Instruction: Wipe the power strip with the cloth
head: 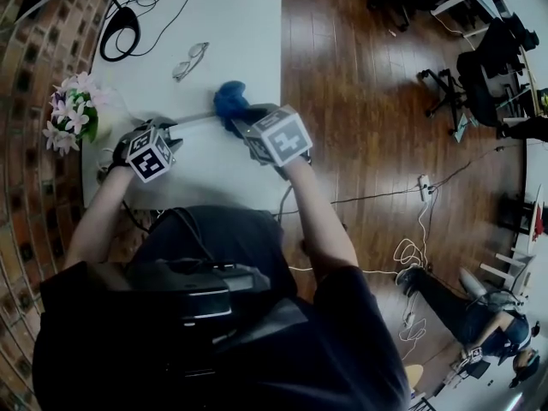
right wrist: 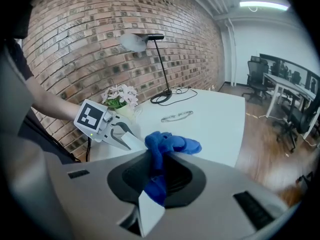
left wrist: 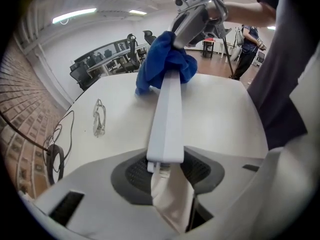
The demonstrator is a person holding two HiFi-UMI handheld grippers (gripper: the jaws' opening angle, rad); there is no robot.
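Wiping the power strip's far end

The left gripper (head: 177, 133) is clamping one end of the white power strip (head: 199, 121) over the table (head: 231, 24). The right gripper (head: 244, 123) is pinching the blue cloth (head: 229, 99) around the other end. Next, the cloth probably needs drawing along the strip.

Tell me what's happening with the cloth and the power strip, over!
Left gripper shut on power strip, near end. Right gripper shut on blue cloth, cloth covering strip's far end. Glasses lie aside on table, nothing blocking.
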